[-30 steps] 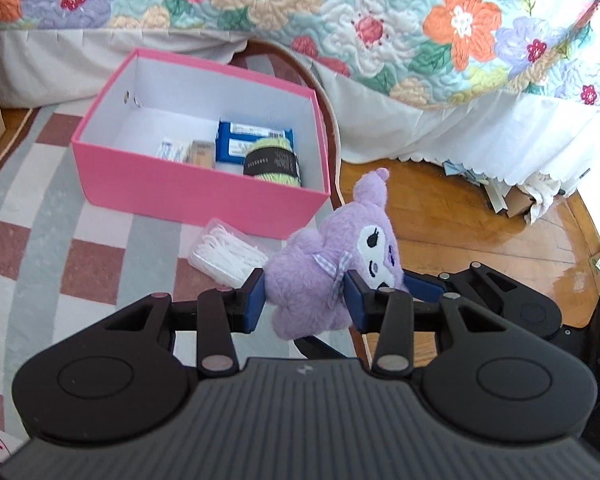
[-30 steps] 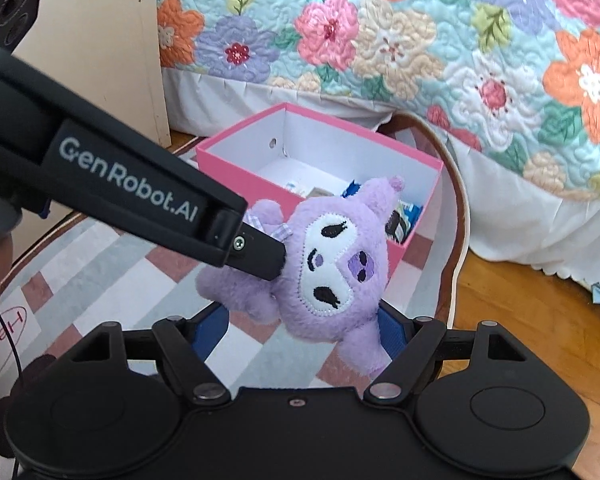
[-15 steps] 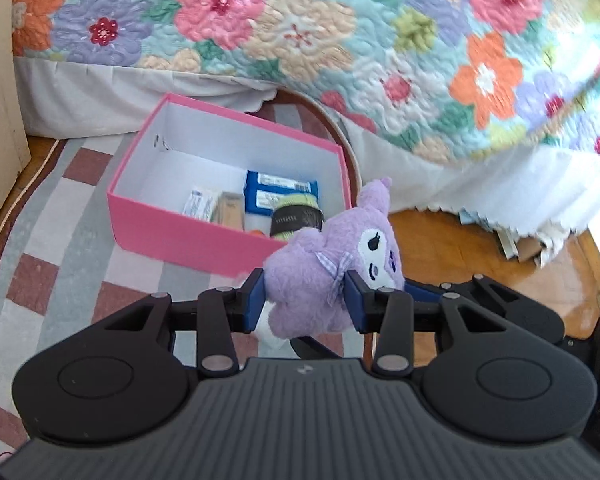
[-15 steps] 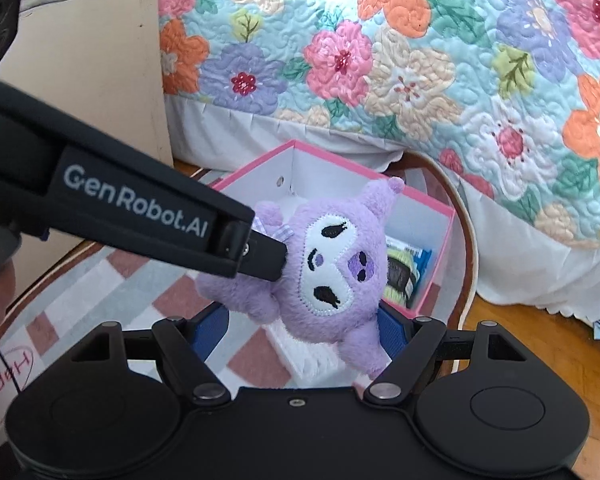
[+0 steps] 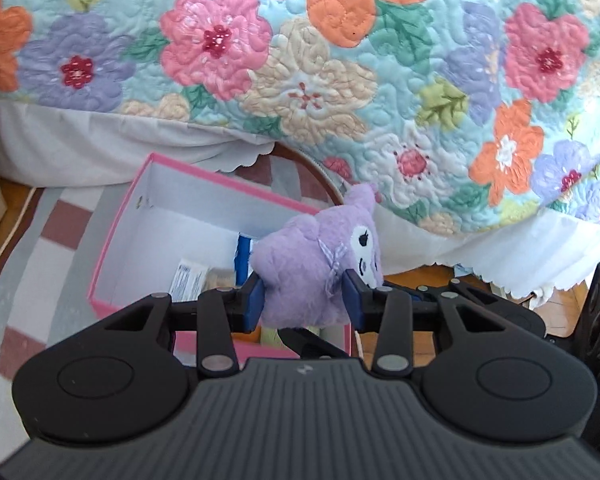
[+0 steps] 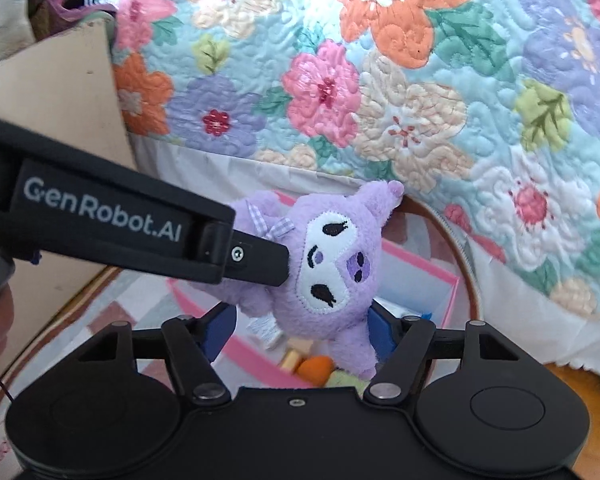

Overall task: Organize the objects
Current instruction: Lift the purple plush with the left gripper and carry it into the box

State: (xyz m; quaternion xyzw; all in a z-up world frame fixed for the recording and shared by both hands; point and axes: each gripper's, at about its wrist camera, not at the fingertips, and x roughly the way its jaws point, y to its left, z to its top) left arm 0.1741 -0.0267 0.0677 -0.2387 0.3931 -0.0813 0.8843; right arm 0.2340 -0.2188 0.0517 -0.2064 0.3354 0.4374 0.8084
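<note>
The purple plush toy (image 5: 312, 268) is being pinched at its body by the blue pads (image 5: 255, 300) of the left gripper (image 5: 304, 300); it is being held in the air above the pink box (image 5: 116, 240). In the right wrist view, the toy's lower part is being flanked by the right gripper (image 6: 300, 330), whose jaws have just been closing; the right-side pad is touching the plush, while a gap is being left at the other pad, so a firm grip cannot be told. Packets and a small orange item (image 6: 314, 368) are being kept inside the box, which is resting on a checked rug (image 5: 60, 216); behind it, a floral quilt (image 5: 340, 80) is being draped down to the wooden floor (image 5: 420, 276).
</note>
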